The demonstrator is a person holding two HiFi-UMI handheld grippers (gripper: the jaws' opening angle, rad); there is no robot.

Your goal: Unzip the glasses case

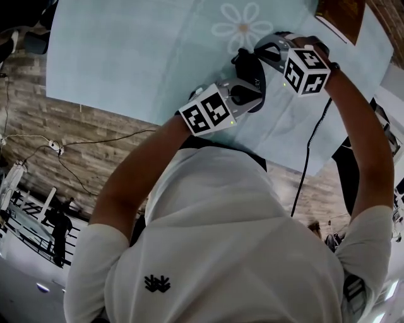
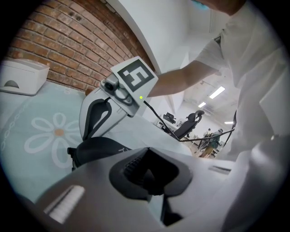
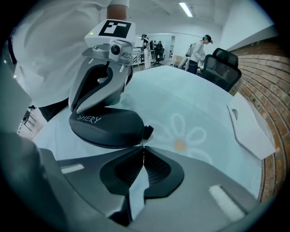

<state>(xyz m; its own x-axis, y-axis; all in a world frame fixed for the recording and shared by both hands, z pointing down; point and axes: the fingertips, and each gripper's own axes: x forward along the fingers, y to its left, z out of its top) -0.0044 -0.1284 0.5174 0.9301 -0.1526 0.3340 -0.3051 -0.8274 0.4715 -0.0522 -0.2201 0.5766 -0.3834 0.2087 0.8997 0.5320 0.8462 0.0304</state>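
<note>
A black glasses case (image 3: 106, 127) marked SHERY lies on the pale blue daisy tablecloth (image 3: 199, 104). In the right gripper view my right gripper (image 3: 142, 152) is shut, its tips meeting at the zipper pull beside the case's small black end tab (image 3: 148, 132). At the case's far end the left gripper's fingers (image 3: 80, 95) clamp it. In the left gripper view my left gripper (image 2: 147, 174) is closed with the case (image 2: 97, 152) running off to the left. From the head view both grippers sit on the case (image 1: 251, 79), the left gripper (image 1: 243, 94) nearer me, the right gripper (image 1: 265, 53) beyond.
A white box (image 2: 22, 77) stands at the table's back by the brick wall. A flat white board (image 3: 251, 129) lies to the right of the daisy. A brown object (image 1: 341, 16) sits at the far corner. A black cable (image 1: 309, 158) hangs over the near table edge.
</note>
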